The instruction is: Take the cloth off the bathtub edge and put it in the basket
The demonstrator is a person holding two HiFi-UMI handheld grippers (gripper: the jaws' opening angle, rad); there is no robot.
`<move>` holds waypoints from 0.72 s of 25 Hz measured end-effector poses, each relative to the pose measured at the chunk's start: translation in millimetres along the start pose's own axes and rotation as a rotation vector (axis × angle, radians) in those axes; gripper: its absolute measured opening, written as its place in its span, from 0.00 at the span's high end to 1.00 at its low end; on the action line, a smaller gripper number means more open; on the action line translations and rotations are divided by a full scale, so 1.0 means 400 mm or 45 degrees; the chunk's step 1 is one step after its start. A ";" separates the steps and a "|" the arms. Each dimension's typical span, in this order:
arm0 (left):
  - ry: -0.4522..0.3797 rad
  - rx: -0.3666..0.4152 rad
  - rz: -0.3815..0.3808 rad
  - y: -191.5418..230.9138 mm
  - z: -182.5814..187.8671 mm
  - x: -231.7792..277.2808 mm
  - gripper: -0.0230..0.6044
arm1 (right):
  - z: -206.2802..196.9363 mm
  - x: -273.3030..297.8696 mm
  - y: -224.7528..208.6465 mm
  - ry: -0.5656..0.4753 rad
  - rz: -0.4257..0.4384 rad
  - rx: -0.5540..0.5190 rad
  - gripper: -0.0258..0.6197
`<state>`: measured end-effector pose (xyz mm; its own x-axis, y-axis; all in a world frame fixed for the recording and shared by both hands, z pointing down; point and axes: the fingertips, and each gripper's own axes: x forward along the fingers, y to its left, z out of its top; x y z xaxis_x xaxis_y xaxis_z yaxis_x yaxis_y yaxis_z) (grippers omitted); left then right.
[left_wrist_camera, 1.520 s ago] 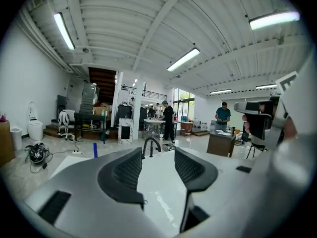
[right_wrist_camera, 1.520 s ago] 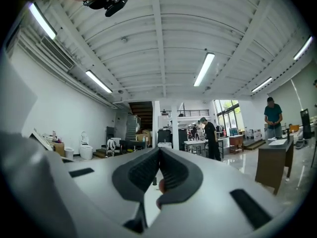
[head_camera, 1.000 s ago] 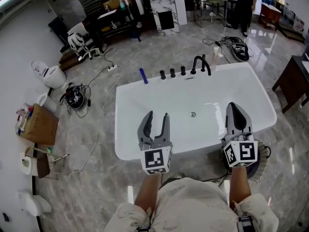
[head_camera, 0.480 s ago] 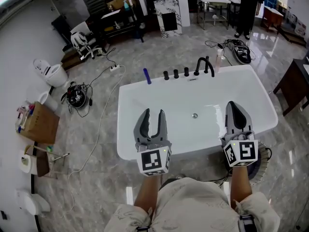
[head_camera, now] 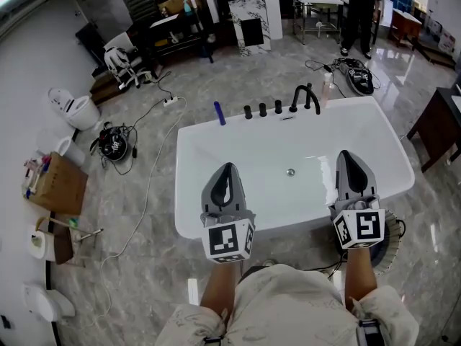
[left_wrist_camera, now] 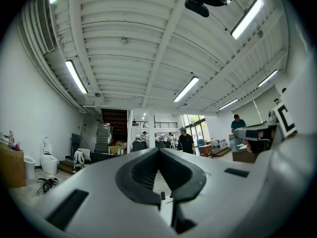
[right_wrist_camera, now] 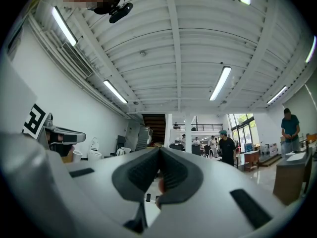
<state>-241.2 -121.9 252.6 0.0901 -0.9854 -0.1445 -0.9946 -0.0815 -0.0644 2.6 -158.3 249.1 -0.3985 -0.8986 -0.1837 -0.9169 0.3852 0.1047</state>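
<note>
A white bathtub fills the middle of the head view, with black taps on its far rim. A small blue thing, perhaps the cloth, sits on the far left of that rim. My left gripper hovers over the tub's near edge, shut, with nothing between its jaws. My right gripper is beside it over the near right edge, also shut and empty. A round dark basket shows partly behind the right gripper's cube. In both gripper views the left gripper and right gripper point up at the ceiling.
A cardboard box, a toilet and a cable lie on the floor to the left. A dark wooden table stands at the right. A pink bottle stands at the tub's far corner. A person stands far back.
The left gripper's jaws have gone from wide apart to shut, with nothing in them. The right gripper has stayed shut in the same place.
</note>
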 end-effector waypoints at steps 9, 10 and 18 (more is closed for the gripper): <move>0.001 -0.011 -0.008 0.010 -0.019 -0.004 0.96 | -0.003 0.013 0.031 -0.020 0.024 -0.019 0.98; -0.003 -0.019 -0.008 0.011 -0.020 -0.005 0.96 | -0.002 0.014 0.031 -0.022 0.027 -0.017 0.98; -0.007 -0.031 -0.012 0.025 -0.026 -0.006 0.96 | 0.002 0.023 0.056 -0.017 0.038 -0.021 0.98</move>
<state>-251.7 -122.0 262.4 0.0999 -0.9837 -0.1494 -0.9946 -0.0947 -0.0415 -21.4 -157.7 248.9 -0.4258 -0.8839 -0.1935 -0.9042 0.4080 0.1262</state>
